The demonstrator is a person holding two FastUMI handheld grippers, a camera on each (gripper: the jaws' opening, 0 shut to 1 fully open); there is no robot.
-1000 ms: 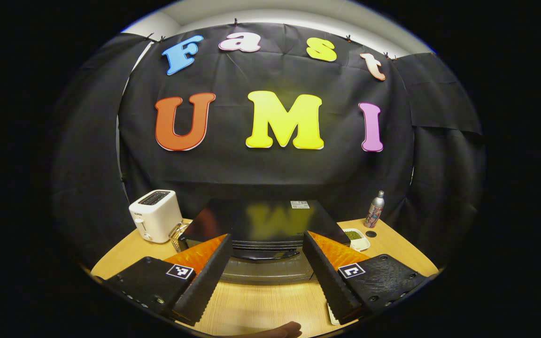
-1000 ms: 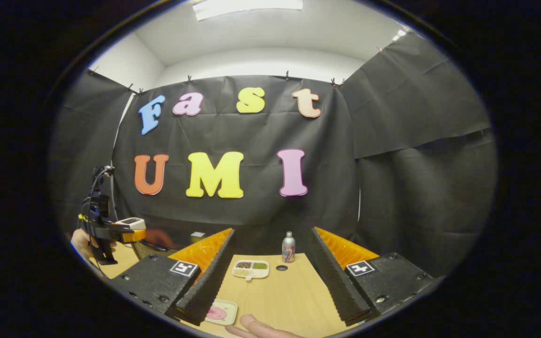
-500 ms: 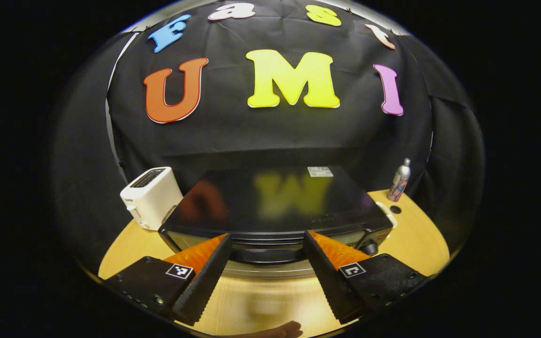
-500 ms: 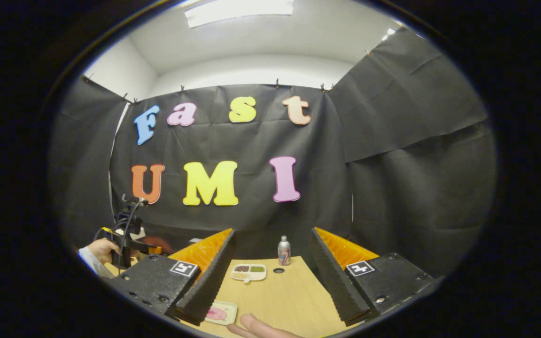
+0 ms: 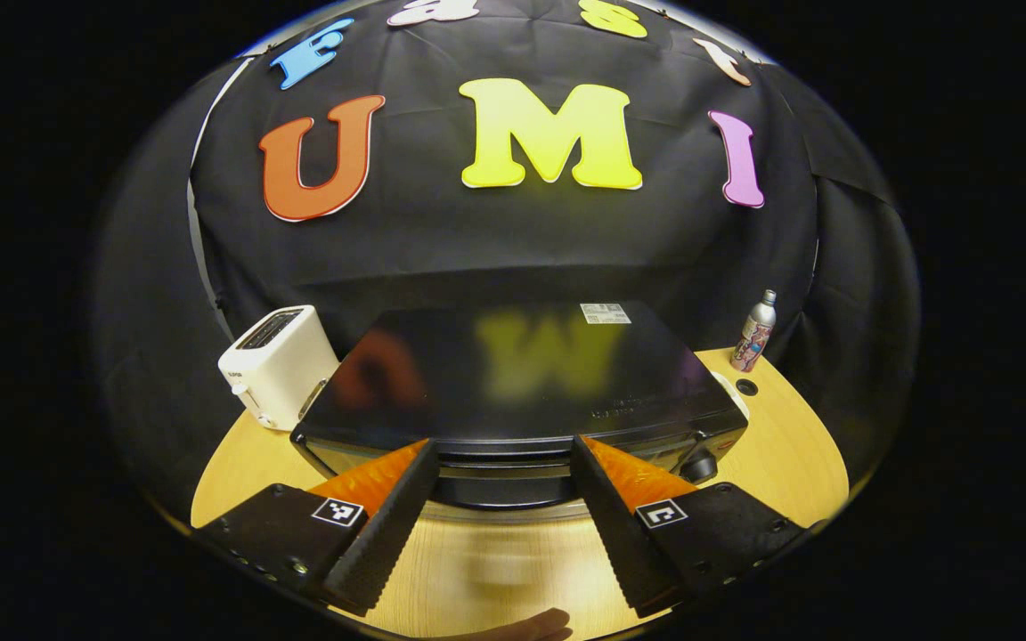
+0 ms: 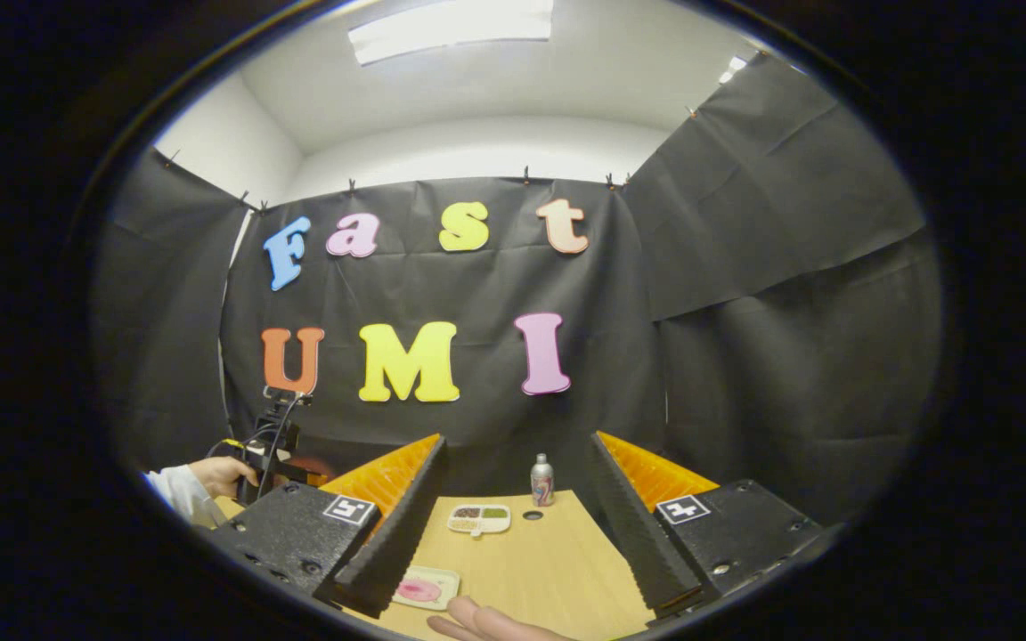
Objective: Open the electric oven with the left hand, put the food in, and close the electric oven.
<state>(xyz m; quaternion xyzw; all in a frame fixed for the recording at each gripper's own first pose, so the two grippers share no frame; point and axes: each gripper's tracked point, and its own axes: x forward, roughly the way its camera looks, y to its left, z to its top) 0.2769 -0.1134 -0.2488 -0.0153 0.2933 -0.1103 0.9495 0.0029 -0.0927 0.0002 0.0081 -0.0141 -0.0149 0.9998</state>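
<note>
The black electric oven (image 5: 513,374) stands in the middle of the wooden table (image 5: 785,445), seen from above its front edge in the left gripper view. Its door handle (image 5: 500,485) lies just below and beyond the open left gripper (image 5: 504,445), whose fingers straddle the handle's span without touching it. The door looks shut. In the right gripper view, a small plate with pink food (image 6: 425,589) lies near the table's front, beside the left finger of the open, empty right gripper (image 6: 517,441). A hand (image 6: 221,474) holds the left gripper (image 6: 271,445) far left.
A white toaster (image 5: 277,378) stands left of the oven. A metal bottle (image 5: 755,328) and a small dark cap (image 5: 746,386) are at its back right. A divided dish of grains (image 6: 478,519) sits mid-table before the bottle (image 6: 542,479). A fingertip (image 6: 477,621) shows at the bottom.
The left gripper has moved closer to the oven and tipped down, so the oven top looms larger. The right gripper has drifted back a little and stays open.
</note>
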